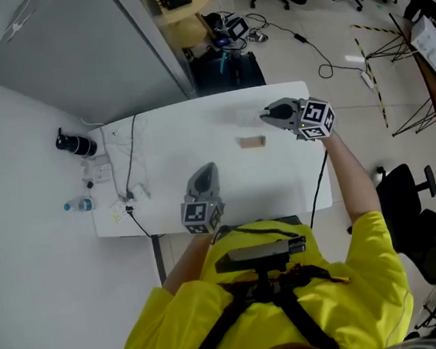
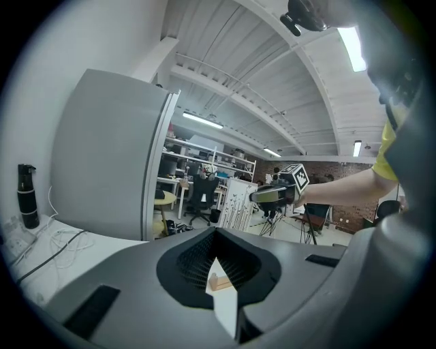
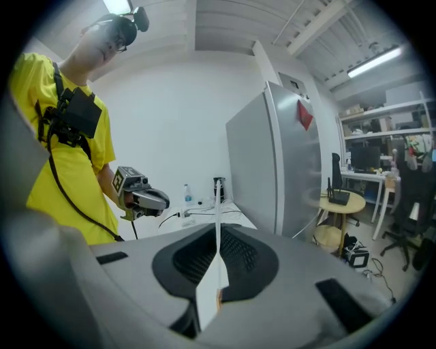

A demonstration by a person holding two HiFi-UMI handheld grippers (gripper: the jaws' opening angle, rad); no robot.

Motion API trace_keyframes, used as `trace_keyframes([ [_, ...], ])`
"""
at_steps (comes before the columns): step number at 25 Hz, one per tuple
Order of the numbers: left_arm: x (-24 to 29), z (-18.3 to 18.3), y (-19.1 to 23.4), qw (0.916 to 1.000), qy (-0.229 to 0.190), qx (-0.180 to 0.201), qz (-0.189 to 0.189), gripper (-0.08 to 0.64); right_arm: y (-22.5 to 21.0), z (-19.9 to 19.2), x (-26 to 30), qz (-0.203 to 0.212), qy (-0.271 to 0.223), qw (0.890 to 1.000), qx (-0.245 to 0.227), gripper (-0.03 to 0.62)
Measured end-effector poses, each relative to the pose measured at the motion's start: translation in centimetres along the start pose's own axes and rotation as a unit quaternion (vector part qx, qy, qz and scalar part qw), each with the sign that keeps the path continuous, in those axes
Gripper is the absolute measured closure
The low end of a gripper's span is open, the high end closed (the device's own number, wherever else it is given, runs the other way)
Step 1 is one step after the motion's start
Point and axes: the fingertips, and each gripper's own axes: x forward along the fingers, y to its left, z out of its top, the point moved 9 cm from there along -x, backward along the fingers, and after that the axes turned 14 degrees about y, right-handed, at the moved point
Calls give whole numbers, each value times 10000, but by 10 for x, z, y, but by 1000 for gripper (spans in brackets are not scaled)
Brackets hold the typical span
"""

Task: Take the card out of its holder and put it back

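Observation:
A small wooden card holder [image 1: 252,141] lies on the white table [image 1: 296,185], right of centre. My right gripper [image 1: 272,114] hovers just beyond it and to its right, pointing left. In the right gripper view it [image 3: 216,276] is shut on a thin white card [image 3: 218,225], seen edge-on and standing up out of the jaws. My left gripper [image 1: 204,171] sits over the table's near middle, jaws drawn together with nothing in them. In the left gripper view the holder [image 2: 219,281] shows through the narrow slit between the jaws, with no card in it.
A black spray bottle [image 1: 75,144], a water bottle [image 1: 78,205], and a power strip with cables [image 1: 129,179] crowd the table's left end. A tall grey cabinet [image 1: 89,52] stands behind the table. An office chair [image 1: 409,188] is on the floor to the right.

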Motion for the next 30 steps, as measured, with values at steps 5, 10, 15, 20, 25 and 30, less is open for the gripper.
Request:
trace_keyframes([
  [5, 13, 1, 2, 9998, 187, -43, 81, 566, -18, -39, 25, 319, 168, 9992, 169, 572],
  [10, 16, -8, 3, 9986, 434, -190, 216, 566, -23, -81, 56, 647, 435, 9964, 321, 572],
  [15, 23, -17, 6, 9973, 639, -235, 287, 566, -35, -105, 74, 760, 582, 9951, 263, 572],
  [20, 21, -26, 9, 9959, 790, -226, 377, 566, -42, -113, 84, 853, 588, 9943, 248, 572],
  [25, 20, -30, 8, 9950, 887, -220, 410, 566, -41, -122, 89, 861, 600, 9941, 260, 572],
  [30, 26, -28, 4, 9955, 846, -193, 383, 566, -36, -138, 99, 685, 621, 9952, 325, 571],
])
